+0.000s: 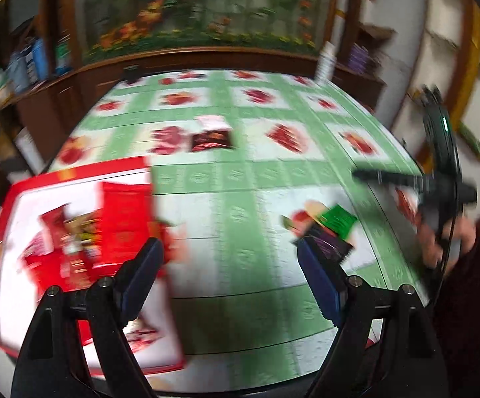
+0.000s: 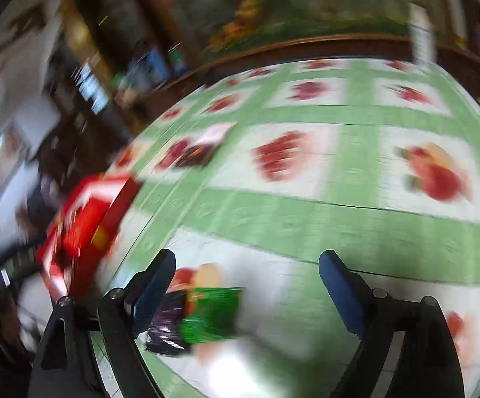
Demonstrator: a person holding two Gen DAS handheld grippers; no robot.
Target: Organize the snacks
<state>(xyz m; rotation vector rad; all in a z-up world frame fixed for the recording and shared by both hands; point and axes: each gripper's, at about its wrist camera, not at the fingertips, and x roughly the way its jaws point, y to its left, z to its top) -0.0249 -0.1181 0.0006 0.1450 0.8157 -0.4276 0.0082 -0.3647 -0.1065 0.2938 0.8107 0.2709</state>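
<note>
Left wrist view, motion-blurred: left gripper [image 1: 230,275] above a table under a green-and-white fruit-print tablecloth [image 1: 240,179], jaws spread wide, nothing between them. Red-rimmed tray [image 1: 74,174] at lower left, partly under the left finger, holding several red snack packets [image 1: 125,212]. Dark snack packet [image 1: 211,141] with a pale pink packet [image 1: 211,122] just behind it, near mid-table, well apart from the tray. Green packet [image 1: 338,222] and dark purple packet [image 1: 331,247] overlapping on the cloth just beside the right fingertip. Right gripper [image 1: 366,175] at the right edge, held in a hand [image 1: 439,242]; jaw state not discernible here. Painted flower panel [image 1: 200,6] and wooden shelving behind the table. Right wrist view, heavily blurred: right gripper [image 2: 246,285] with jaws wide apart, empty. Green packet [image 2: 211,315] and dark purple packet [image 2: 167,328] low in frame, next to the left finger, lying on the tablecloth [image 2: 339,219]. Red-rimmed tray [image 2: 107,219] at left, tilted by the lens. Dark snack packet [image 2: 195,157] and pink packet [image 2: 215,134] farther back on the cloth.
</note>
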